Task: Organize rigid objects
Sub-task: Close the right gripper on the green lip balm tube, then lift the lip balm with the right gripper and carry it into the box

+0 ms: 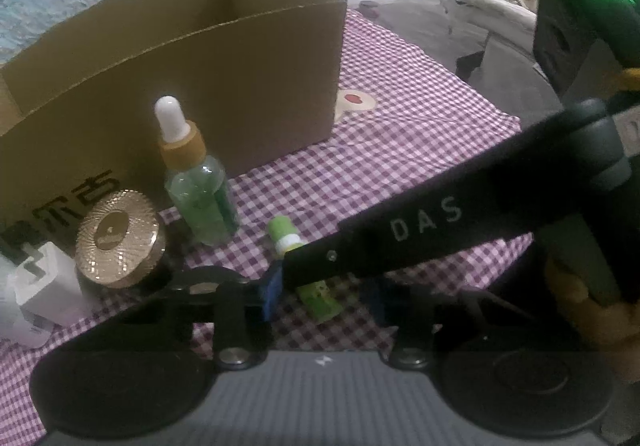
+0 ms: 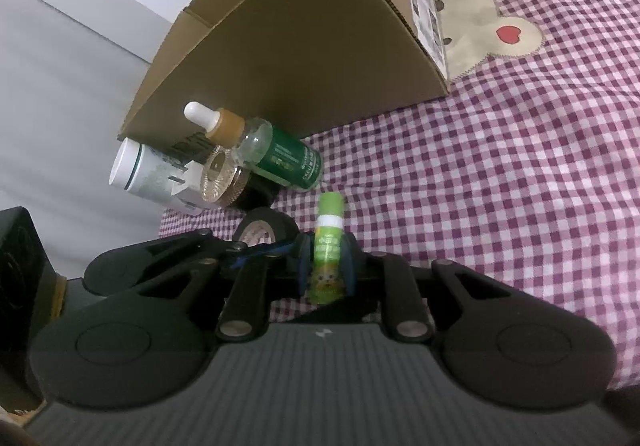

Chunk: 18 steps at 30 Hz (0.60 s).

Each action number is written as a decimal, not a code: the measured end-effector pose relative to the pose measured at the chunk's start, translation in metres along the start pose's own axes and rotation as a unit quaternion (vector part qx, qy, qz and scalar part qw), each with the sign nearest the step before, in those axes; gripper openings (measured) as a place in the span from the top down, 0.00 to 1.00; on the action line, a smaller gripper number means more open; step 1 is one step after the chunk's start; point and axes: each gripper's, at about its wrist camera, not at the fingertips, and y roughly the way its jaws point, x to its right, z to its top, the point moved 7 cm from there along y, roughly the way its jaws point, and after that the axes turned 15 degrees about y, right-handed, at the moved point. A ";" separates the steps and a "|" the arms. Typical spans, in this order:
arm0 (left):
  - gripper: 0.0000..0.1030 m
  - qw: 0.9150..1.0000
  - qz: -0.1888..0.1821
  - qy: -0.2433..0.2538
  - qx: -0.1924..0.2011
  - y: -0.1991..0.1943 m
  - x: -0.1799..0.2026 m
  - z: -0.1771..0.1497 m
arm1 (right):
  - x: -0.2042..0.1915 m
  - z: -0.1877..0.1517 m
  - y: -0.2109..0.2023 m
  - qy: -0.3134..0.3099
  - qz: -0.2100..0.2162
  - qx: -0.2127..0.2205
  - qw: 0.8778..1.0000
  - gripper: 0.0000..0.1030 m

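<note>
My right gripper (image 2: 326,266) holds a green lip-balm stick (image 2: 327,246) just above the checked cloth (image 2: 500,186).

Its blue pads clamp the stick's printed label, whose writing I can't read; my left gripper (image 1: 320,286) sits at the same stick, jaws narrow, whether they touch it I can't tell. The crossing black finger reads "DAS". Further off stand a gold-lidded jar (image 1: 120,238), a green dropper bottle (image 1: 196,186), then the open cardboard box (image 1: 200,78) with black Chinese print.

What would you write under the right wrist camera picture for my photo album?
Right gripper shut on a green lip balm stick over the checked cloth, near a dropper bottle and cardboard box.
</note>
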 end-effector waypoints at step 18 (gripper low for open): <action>0.62 0.992 0.047 0.006 0.117 -0.104 -0.021 0.039 | -0.091 -0.001 -0.073 -0.114 0.020 0.117 0.986 0.84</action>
